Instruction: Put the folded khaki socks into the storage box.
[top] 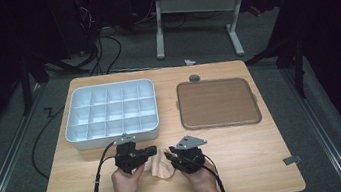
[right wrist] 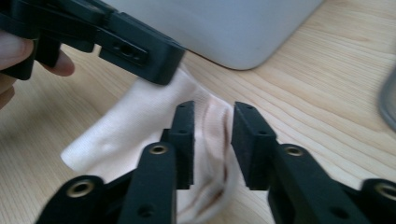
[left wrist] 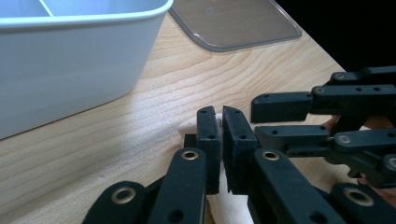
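A small cream cloth (top: 157, 168) lies crumpled on the wooden table between my two grippers, near the front edge. My left gripper (top: 153, 152) points right, and its jaws are shut on one end of the cloth (left wrist: 229, 203), as the left gripper view (left wrist: 219, 116) shows. My right gripper (top: 171, 155) faces it from the right. In the right gripper view its jaws (right wrist: 212, 112) stand open around a fold of the cloth (right wrist: 116, 126), while the left gripper (right wrist: 140, 51) pinches the far end.
A white tray (top: 113, 135) with several compartments sits just behind the grippers at the left. A flat brown lid (top: 217, 102) lies at the back right. A desk frame and cables stand on the floor beyond the table.
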### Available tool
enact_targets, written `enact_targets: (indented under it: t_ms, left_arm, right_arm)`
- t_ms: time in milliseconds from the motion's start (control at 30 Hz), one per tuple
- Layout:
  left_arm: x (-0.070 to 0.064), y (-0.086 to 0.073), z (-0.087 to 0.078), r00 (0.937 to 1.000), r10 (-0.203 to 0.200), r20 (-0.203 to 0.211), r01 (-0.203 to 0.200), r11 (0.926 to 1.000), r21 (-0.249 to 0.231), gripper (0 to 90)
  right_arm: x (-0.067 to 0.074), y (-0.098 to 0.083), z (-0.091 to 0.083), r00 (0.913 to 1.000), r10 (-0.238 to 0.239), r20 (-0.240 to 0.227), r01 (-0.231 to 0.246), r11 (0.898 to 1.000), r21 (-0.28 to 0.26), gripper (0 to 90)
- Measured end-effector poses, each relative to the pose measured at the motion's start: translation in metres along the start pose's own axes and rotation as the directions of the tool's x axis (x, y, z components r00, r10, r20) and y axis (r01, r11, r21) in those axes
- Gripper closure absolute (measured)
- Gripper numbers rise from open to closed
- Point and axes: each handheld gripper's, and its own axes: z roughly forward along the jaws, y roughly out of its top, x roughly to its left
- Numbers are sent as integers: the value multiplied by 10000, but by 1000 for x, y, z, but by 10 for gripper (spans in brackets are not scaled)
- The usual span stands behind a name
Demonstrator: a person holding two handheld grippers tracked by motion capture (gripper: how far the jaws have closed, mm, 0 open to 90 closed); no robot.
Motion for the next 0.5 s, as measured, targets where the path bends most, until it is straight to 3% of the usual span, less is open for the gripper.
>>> enact_targets:
  t_ms: [167, 367, 500]
  left_arm:
    - [-2, 0, 0, 10000, 19, -81, -20, 10000, -35, 867]
    - [-4, 0, -1, 9998, 96, -163, -97, 9999, -45, 867]
    - [-6, 0, -1, 9999, 120, -120, -121, 9999, -24, 866]
  right_arm:
    - [-6, -9, -5, 9987, 499, 90, -500, 9987, 100, 601]
    - [-7, -15, -1, 9969, 780, 74, -782, 9963, 368, 567]
    - [-6, -17, 6, 9974, 716, -38, -712, 9951, 692, 666]
